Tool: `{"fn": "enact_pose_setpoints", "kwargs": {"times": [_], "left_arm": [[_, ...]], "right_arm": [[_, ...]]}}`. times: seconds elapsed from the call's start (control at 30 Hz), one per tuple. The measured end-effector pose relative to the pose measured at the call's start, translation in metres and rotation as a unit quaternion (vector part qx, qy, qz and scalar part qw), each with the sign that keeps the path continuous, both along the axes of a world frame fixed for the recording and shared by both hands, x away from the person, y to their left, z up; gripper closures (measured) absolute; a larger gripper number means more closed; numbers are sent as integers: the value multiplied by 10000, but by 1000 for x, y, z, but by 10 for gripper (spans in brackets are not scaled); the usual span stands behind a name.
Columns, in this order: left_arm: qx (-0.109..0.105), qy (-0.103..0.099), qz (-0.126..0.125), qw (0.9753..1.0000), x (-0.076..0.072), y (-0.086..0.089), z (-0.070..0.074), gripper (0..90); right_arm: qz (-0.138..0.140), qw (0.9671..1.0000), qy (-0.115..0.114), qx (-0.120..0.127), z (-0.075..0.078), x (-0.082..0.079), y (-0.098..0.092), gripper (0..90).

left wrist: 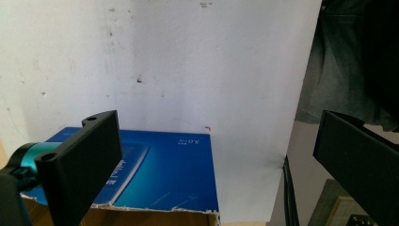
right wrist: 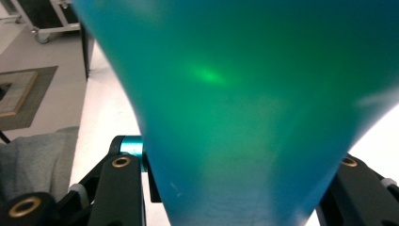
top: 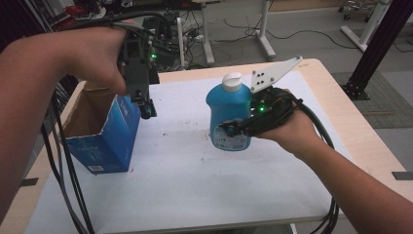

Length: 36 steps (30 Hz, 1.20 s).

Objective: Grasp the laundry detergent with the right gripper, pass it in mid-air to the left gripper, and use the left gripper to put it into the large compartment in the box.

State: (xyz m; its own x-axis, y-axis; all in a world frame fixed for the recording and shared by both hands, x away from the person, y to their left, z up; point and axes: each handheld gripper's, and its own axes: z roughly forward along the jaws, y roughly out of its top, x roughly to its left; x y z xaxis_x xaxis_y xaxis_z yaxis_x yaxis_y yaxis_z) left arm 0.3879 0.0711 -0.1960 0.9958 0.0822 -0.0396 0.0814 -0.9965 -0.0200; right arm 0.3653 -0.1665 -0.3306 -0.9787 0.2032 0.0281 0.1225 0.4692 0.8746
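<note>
Your right claw (top: 233,128) is clamped on the blue bottle (top: 228,117), gripping it low on the body, just above the label. The bottle is upright, white cap (top: 232,81) on top, and seems lifted a little off the white sheet (top: 195,170) covering the table (top: 360,141), though you can't be sure of the gap from the high view. In the right gripper view the bottle (right wrist: 244,103) sits hard between the jaws, one black jaw on each side of it, contact on both. Grey plate (top: 274,73) of that claw sticks up behind the bottle.

Your left claw (top: 146,105) is spread wide, holding nothing. It hangs pointing down over the right-hand wall of the blue box (top: 104,141). In the left gripper view the jaws stand far apart: one jaw is over the blue face of the box (left wrist: 164,174), the other is out past the edge of the white sheet (left wrist: 211,61). Whether a jaw touches the box you can't tell.

The box stands open-topped at the left side of the table, torn cardboard rim up, brown inside showing. Bottle and box are well apart, bottle near the middle of the table, right of the box.

Cables (top: 63,180) trail off the left edge of the table from your left claw.
</note>
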Motion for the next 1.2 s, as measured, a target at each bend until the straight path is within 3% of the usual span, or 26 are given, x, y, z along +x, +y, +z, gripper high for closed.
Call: {"fn": "enact_pose_setpoints", "kwargs": {"times": [0.5,0.73,1.2], "left_arm": [[-101,118,-257,9996,-13,-18,-8,17],[-112,149,-302,9994,-16,-24,-13,17],[-82,138,-399,9991,-19,-32,-20,17]], "right_arm": [[557,9984,101,14,-13,-11,47,471],[661,9976,202,34,-19,-13,65,472],[795,9966,208,100,-14,-12,86,473]]}}
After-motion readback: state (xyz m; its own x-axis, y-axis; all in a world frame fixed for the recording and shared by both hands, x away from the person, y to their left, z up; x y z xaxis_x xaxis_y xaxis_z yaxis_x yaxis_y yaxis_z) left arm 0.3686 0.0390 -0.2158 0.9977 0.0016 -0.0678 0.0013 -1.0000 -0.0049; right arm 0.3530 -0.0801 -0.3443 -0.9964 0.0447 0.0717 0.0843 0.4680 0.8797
